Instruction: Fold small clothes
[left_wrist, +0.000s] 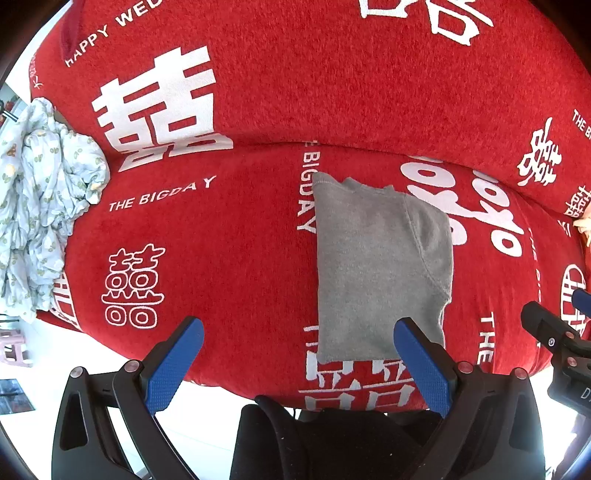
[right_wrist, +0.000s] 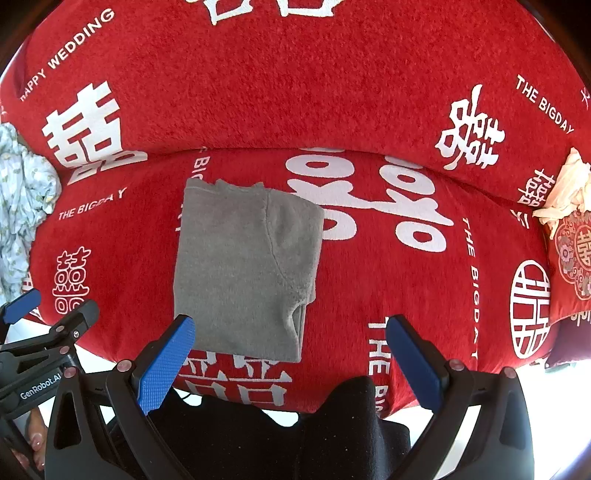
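Black linkages, textured blue fingers (left_wrist: 173, 365), silver rivets.

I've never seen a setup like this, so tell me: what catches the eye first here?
The red cover with big white wedding characters fills both views. In the middle of the seat lies a grey garment, folded into a neat rectangle. Both grippers, left gripper and right gripper, hover open near its front edge, and a crumpled pale printed cloth sits at the far left.
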